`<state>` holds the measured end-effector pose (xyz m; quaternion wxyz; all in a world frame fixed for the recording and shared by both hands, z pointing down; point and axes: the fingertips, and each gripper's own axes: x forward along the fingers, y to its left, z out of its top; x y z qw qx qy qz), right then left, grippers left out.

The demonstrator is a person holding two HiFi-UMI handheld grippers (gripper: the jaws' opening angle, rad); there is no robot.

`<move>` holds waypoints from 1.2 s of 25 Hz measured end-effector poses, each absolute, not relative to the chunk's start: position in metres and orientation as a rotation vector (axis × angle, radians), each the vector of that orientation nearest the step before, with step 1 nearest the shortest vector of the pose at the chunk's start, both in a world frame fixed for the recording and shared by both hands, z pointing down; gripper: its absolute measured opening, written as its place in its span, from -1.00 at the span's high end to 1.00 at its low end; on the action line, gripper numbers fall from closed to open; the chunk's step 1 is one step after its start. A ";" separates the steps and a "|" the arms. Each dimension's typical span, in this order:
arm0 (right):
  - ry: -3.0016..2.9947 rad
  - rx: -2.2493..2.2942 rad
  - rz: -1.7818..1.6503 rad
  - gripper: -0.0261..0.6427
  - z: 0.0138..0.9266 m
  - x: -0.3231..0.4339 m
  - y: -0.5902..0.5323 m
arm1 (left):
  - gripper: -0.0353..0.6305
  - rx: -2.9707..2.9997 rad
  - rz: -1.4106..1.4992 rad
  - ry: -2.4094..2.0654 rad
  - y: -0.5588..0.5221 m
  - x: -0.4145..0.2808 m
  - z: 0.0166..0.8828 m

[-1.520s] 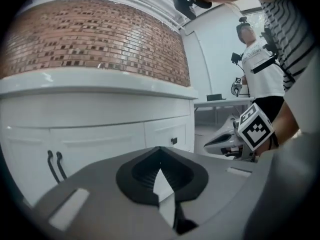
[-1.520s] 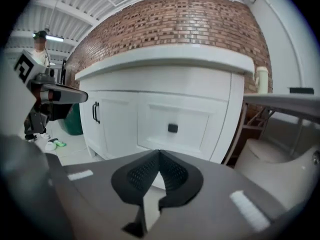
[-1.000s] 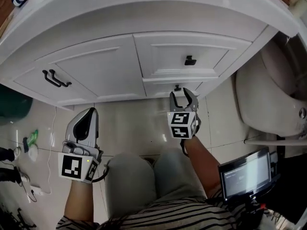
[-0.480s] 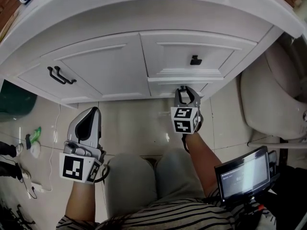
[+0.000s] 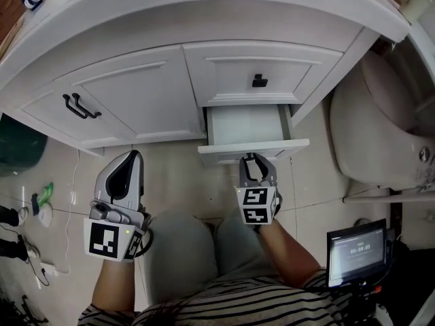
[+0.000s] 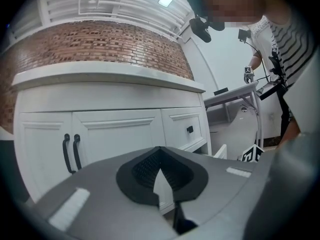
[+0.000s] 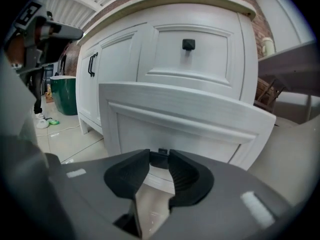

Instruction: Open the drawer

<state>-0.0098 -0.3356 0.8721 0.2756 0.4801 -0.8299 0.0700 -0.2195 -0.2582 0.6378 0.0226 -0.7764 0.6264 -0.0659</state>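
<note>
The lower drawer (image 5: 253, 148) of the white vanity stands pulled out, and its bare white inside (image 5: 248, 124) shows. My right gripper (image 5: 256, 163) is at the middle of the drawer front (image 7: 185, 114). Its jaws are closing with the small black knob (image 7: 161, 154) between the pads, which press on it. The upper drawer (image 5: 262, 70) with its black knob (image 5: 258, 81) is closed. My left gripper (image 5: 129, 160) hangs shut and holds nothing, apart to the left over the floor tiles. It points at the cabinet doors (image 6: 115, 134).
Two black door handles (image 5: 76, 105) sit on the cabinet's left doors. A white toilet (image 5: 380, 128) stands close on the right of the drawer. A dark green bin (image 5: 17, 145) is at the far left. A small screen (image 5: 357, 246) stands by the person's right knee.
The right gripper's jaws closed on the lower drawer's knob, then drew back toward the person. The drawer slid out with it. The left gripper barely shifted.
</note>
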 end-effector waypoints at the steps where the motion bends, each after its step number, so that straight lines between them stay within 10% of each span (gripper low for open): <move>1: -2.229 1.280 0.205 0.56 0.872 -0.007 -0.326 | 0.85 -2.406 -0.199 1.943 -0.257 -0.218 0.638; 23: -2.157 1.182 0.371 0.54 0.875 0.016 -0.248 | 0.85 -2.420 -0.134 2.012 -0.257 -0.195 0.630; 30: -2.184 1.201 0.546 0.57 0.742 0.019 -0.233 | 0.85 -2.573 -0.134 1.957 -0.270 -0.170 0.536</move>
